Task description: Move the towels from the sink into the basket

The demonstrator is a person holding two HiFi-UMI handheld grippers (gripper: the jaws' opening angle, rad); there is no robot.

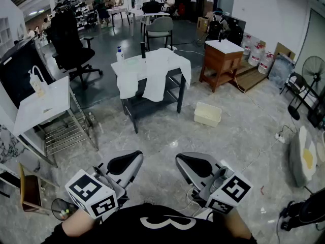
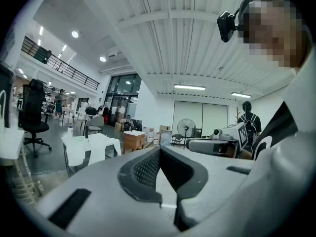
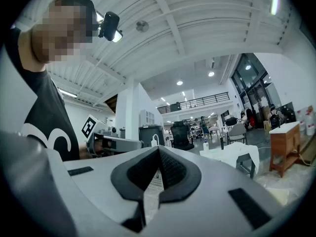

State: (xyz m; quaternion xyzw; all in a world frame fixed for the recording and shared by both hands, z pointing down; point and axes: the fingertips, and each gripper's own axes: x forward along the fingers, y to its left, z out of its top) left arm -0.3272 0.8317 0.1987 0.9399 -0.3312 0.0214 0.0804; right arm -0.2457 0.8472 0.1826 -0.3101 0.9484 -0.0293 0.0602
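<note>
Several white towels (image 1: 155, 72) hang over the top and front of a small dark-framed sink table (image 1: 133, 62) in the middle of the room. A pale rectangular basket (image 1: 207, 114) sits on the floor to the table's right. My left gripper (image 1: 133, 156) and right gripper (image 1: 183, 159) are held close to my body, well short of the table, both shut and empty. In the left gripper view the jaws of the left gripper (image 2: 160, 149) meet, with the towels (image 2: 91, 149) far off at the left. The right gripper (image 3: 159, 149) points toward the towels (image 3: 232, 154) at the right.
A black office chair (image 1: 71, 44) and a white table (image 1: 43, 103) with a metal rack (image 1: 66, 133) stand at the left. At the right are a wooden cabinet (image 1: 221, 60) and a fan (image 1: 312, 67). A power strip (image 1: 280, 136) and cables lie on the floor.
</note>
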